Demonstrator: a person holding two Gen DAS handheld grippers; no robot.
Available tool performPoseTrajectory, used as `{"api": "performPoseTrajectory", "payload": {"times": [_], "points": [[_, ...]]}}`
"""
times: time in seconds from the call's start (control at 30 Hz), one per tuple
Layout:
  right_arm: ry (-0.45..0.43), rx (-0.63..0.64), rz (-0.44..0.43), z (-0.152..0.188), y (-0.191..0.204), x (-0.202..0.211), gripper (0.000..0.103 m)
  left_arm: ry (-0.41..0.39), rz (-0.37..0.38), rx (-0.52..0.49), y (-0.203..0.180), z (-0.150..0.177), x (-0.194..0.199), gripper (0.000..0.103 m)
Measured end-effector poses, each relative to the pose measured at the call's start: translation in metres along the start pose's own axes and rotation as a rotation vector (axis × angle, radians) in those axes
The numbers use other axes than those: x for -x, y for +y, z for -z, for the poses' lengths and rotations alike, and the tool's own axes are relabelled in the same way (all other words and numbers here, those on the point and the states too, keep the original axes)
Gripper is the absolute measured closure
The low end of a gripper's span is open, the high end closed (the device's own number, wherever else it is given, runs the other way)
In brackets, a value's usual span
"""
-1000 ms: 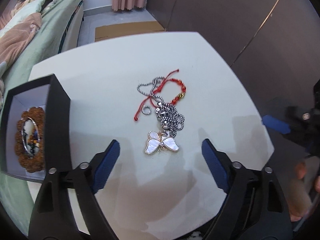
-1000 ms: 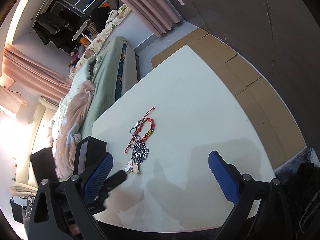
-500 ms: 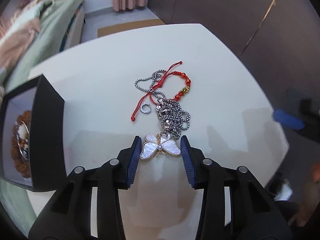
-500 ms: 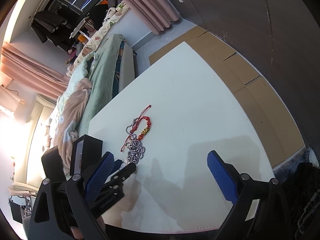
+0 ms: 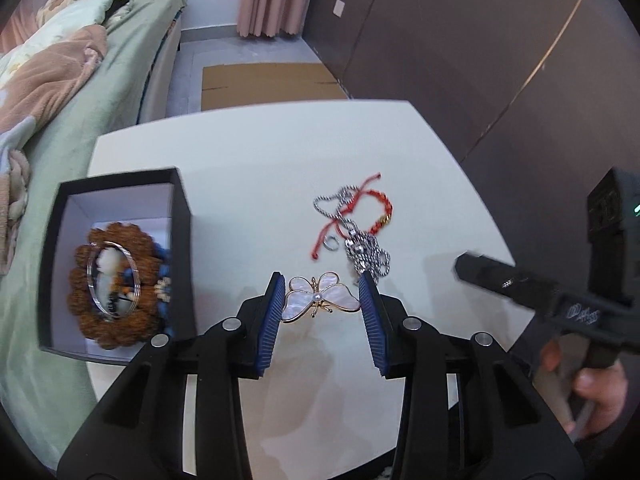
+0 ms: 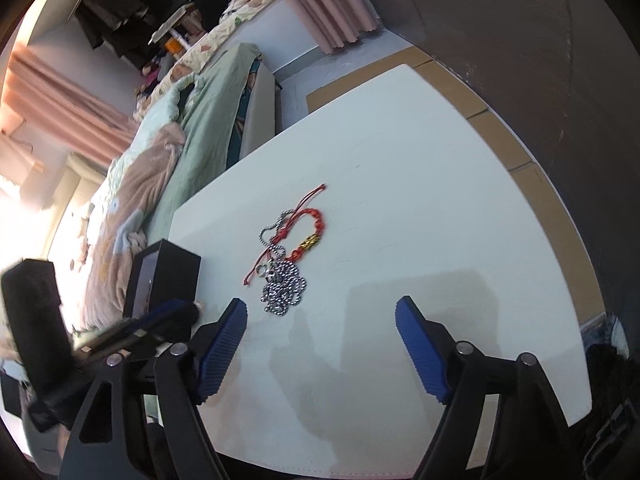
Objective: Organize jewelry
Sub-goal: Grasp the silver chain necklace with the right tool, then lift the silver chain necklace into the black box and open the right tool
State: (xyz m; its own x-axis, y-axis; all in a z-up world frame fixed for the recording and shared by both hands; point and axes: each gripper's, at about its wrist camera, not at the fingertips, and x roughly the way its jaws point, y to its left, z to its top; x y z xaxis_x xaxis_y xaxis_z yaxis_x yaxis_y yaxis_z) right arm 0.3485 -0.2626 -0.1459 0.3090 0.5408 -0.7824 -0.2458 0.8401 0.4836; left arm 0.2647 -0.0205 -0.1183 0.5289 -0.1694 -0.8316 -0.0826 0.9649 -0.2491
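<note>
My left gripper (image 5: 322, 300) is shut on a white butterfly brooch (image 5: 320, 296) with a gold rim, its wings pressed between the blue pads (image 5: 276, 308) just above the white table (image 5: 280, 152). To its right lie a silver chain (image 5: 366, 250), a red cord bracelet (image 5: 374, 208) and a small silver ring (image 5: 331, 243). A black box (image 5: 182, 240) at the left holds a brown bead bracelet (image 5: 112, 276) and a silver bangle. My right gripper (image 6: 320, 344) hovers near the chain (image 6: 284, 288) and red bracelet (image 6: 310, 232); its jaws are closing with nothing between them.
A bed with a green cover (image 5: 80, 92) runs along the table's left side. Flat cardboard (image 5: 264, 80) lies on the floor beyond the table. A dark wall (image 5: 480, 60) stands to the right. A person's hand (image 5: 600, 392) holds the right gripper's handle (image 5: 540, 300).
My left gripper closed on the butterfly brooch, then carried it up and left, away from the chain. The right gripper's jaws have narrowed and it has come nearer the jewelry.
</note>
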Motion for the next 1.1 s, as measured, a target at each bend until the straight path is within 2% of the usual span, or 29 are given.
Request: {"api": "performPoseTrajectory", "payload": {"times": [0.33, 0.6, 0.77, 0.83, 0.87, 0.9, 0.97, 1.07, 1.1], "points": [[0.023, 0.148, 0.085, 0.005, 0.039, -0.028, 0.033, -0.062, 0.025, 0.073, 0.038, -0.006, 0.034, 0.064], [0.061, 0.238, 0.149, 0.010, 0.066, -0.061, 0.041, -0.104, 0.033, 0.144, 0.075, -0.004, 0.057, 0.064], [0.028, 0.290, 0.226, 0.009, 0.082, -0.074, 0.041, -0.126, 0.025, 0.189, 0.099, -0.003, 0.070, 0.064], [0.019, 0.314, 0.269, 0.009, 0.088, -0.077, 0.049, -0.136, 0.022, 0.204, 0.108, -0.004, 0.075, 0.064], [0.017, 0.327, 0.295, 0.010, 0.091, -0.079, 0.058, -0.141, 0.023, 0.211, 0.112, -0.005, 0.078, 0.064], [0.016, 0.339, 0.319, 0.010, 0.093, -0.080, 0.073, -0.144, 0.024, 0.215, 0.115, -0.006, 0.080, 0.064], [0.029, 0.349, 0.321, 0.009, 0.095, -0.080, 0.079, -0.147, 0.033, 0.218, 0.121, -0.010, 0.082, 0.064], [0.059, 0.320, 0.260, 0.007, 0.093, -0.075, 0.087, -0.150, 0.049, 0.221, 0.125, -0.016, 0.085, 0.063], [0.058, 0.315, 0.254, 0.008, 0.094, -0.073, 0.087, -0.154, 0.054, 0.222, 0.126, -0.018, 0.087, 0.057]]}}
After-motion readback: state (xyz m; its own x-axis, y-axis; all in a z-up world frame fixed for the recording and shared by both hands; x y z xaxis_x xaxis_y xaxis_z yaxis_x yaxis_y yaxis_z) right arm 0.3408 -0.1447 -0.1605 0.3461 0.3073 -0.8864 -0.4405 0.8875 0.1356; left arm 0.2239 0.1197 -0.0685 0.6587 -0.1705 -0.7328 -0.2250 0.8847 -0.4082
